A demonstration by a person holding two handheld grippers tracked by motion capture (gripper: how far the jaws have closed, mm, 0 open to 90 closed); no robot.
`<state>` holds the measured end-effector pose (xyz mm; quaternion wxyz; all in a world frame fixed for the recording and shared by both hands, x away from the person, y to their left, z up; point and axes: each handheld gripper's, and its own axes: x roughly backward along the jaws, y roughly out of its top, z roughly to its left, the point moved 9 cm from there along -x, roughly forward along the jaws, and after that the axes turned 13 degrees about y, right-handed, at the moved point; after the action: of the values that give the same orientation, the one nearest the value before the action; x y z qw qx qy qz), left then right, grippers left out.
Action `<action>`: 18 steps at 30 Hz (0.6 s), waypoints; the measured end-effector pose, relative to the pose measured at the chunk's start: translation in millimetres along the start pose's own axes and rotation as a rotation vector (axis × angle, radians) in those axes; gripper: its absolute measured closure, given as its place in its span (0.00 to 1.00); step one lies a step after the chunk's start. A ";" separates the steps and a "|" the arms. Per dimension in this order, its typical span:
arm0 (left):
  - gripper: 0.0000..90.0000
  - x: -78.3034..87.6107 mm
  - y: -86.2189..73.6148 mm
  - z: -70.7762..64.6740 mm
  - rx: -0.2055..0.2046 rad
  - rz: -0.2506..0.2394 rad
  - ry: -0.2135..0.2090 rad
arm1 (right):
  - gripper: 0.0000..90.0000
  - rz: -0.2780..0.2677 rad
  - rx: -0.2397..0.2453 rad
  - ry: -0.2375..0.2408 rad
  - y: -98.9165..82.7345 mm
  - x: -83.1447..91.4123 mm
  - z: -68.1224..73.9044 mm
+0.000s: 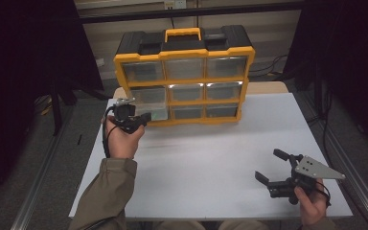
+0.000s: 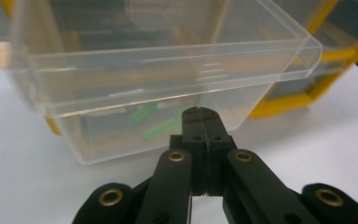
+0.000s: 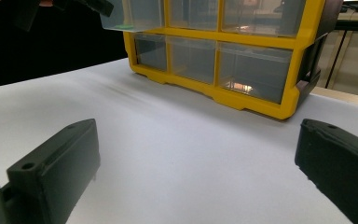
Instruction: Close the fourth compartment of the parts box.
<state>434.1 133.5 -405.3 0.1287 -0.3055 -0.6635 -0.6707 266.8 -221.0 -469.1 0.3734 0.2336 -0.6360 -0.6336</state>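
Note:
A yellow and black drawer organiser [image 1: 186, 82] stands at the back of the white table [image 1: 211, 153]. Its clear left drawer [image 1: 154, 106] in the middle row is pulled out, with small green pieces [image 2: 161, 128] lying inside. My left gripper [image 1: 143, 118] is shut, and its tips [image 2: 199, 112] rest against the drawer's front wall [image 2: 168, 60], just under the lip. Whether they pinch any part of the drawer I cannot tell. Near the table's front right, my right gripper [image 1: 268, 164] stands open over bare tabletop, nothing between its jaws [image 3: 196, 163], facing the organiser [image 3: 223, 41].
The other drawers are pushed in, and the bottom right one [image 3: 254, 70] holds something small. Black curtains hang at both sides. Cables lie on the floor at the right [image 1: 273, 64]. The table's front edge [image 1: 211, 216] runs close under the right hand.

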 end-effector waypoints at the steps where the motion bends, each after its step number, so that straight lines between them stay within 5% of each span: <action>1: 1.00 -1.0 1.5 0.4 0.020 0.003 -0.006 | 0.00 0.000 -0.003 -0.001 -0.1 0.0 0.0; 18: 1.00 -15.1 5.1 -4.4 0.005 -0.005 0.008 | 0.00 -0.002 -0.006 0.003 -0.2 0.0 0.3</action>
<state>447.8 125.3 -409.7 0.1306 -0.3007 -0.6654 -0.6706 266.6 -220.9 -469.2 0.3745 0.2337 -0.6333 -0.6357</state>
